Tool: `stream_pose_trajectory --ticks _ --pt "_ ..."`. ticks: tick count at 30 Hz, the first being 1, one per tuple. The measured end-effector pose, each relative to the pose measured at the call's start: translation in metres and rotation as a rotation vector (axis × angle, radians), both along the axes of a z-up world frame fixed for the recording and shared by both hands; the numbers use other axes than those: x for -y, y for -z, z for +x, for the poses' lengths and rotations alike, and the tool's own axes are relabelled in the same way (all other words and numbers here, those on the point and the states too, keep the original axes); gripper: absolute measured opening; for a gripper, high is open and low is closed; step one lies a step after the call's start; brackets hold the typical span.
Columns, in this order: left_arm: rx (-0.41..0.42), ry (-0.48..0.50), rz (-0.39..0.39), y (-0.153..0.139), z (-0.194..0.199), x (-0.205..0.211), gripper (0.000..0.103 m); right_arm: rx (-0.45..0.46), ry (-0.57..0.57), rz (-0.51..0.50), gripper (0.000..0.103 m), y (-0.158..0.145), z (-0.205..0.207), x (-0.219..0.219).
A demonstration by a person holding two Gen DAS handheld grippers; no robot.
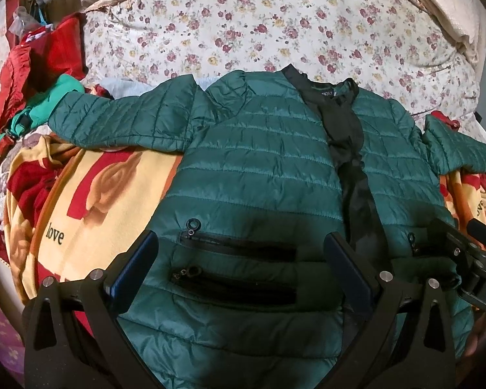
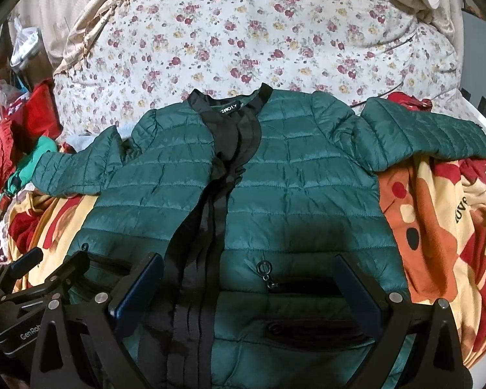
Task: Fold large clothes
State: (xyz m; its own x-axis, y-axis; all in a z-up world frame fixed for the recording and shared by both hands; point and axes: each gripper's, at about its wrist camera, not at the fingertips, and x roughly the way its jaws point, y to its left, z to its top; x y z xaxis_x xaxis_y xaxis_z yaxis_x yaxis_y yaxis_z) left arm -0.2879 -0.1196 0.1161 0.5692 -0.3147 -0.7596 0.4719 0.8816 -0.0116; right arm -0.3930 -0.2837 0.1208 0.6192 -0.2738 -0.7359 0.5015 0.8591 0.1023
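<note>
On the bed [image 1: 275, 16], the green quilted jacket [image 1: 259, 162] is lying flat, front up and sleeves spread, while the left gripper [image 1: 239, 269] and right gripper [image 2: 248, 287] are hovering over its hem, fingers wide and holding nothing, so folding appears not yet begun and the next move is calling for a sleeve [image 2: 427, 133] grasp.

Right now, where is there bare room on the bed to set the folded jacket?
Free: the floral sheet beyond the jacket collar. Crowded: red clothes pile on the left, and the rumpled rose blanket flanks both sleeves.
</note>
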Motion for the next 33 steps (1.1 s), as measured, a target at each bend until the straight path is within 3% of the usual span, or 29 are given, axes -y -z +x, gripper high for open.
stream_pose_trajectory --ticks 4,11,19,26,33 --pt "-0.002 0.001 0.000 0.001 0.000 0.001 0.102 -0.043 -0.011 0.024 0.103 0.000 0.000 0.001" --pt "-0.017 -0.002 -0.008 0.005 0.002 0.002 0.102 0.003 -0.004 0.011 0.103 0.002 0.002 0.001" --pt "-0.024 -0.003 -0.006 0.007 0.004 0.002 0.102 -0.022 -0.033 0.074 0.103 0.005 0.005 0.003" --pt "-0.029 -0.001 -0.004 0.008 0.005 0.004 0.102 -0.097 -0.025 0.024 0.103 0.003 0.009 -0.001" --pt "-0.031 -0.005 -0.005 0.008 0.008 0.005 0.102 -0.083 -0.028 0.024 0.103 0.006 0.016 0.002"
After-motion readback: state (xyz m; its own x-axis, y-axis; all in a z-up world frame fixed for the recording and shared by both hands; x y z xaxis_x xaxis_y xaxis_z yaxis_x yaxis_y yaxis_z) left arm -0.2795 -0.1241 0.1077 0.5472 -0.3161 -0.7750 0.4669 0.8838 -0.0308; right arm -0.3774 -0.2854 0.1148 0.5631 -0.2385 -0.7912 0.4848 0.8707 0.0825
